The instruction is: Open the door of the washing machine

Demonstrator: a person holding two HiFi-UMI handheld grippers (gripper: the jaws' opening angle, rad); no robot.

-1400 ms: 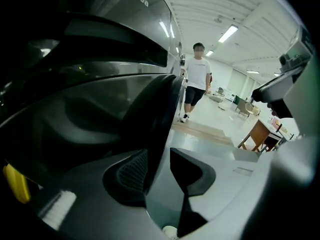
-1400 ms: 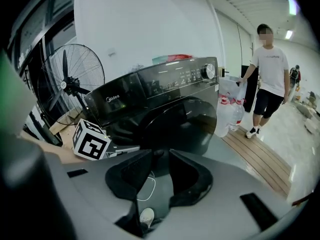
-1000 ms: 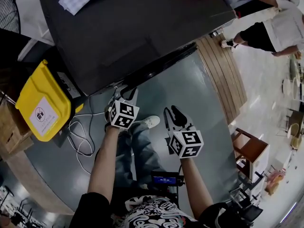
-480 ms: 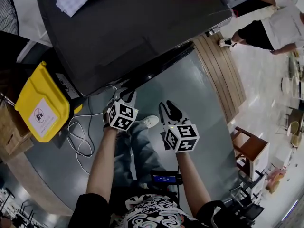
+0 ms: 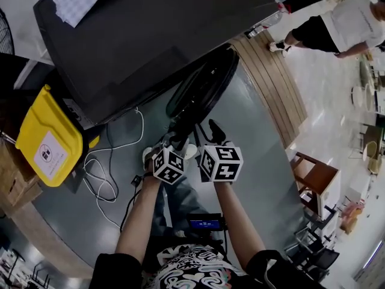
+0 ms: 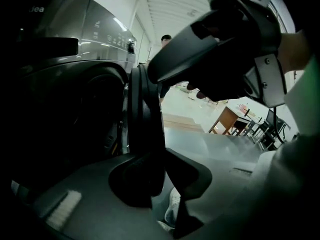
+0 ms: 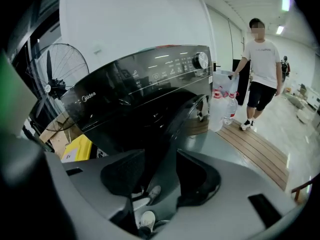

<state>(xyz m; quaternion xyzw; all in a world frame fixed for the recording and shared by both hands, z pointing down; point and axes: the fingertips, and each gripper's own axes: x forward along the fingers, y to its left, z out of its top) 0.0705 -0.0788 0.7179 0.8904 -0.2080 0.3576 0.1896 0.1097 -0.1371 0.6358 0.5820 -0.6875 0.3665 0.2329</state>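
Observation:
The dark washing machine (image 5: 144,35) fills the top of the head view, and its round door (image 5: 201,86) stands swung out from the front. My left gripper (image 5: 175,138) is shut on the door's rim (image 6: 145,134), which runs down between its jaws. My right gripper (image 5: 210,131) sits just right of it, at the same edge of the door. Its jaws are opening: the door's edge (image 7: 172,134) passes between them, and neither pad presses on it. The control panel (image 7: 165,74) with its knob shows in the right gripper view.
A yellow bin (image 5: 45,134) and loose cables (image 5: 111,167) lie on the floor at the left. A wooden platform (image 5: 271,83) with water bottles (image 7: 222,106) is right of the machine, where a person (image 5: 337,23) stands. A fan (image 7: 60,66) is behind the machine; a wooden chair (image 5: 316,182) stands at the right.
The door has swung out from nearly closed. My left gripper moved right and toward me with the rim. The right gripper's jaws have spread wider.

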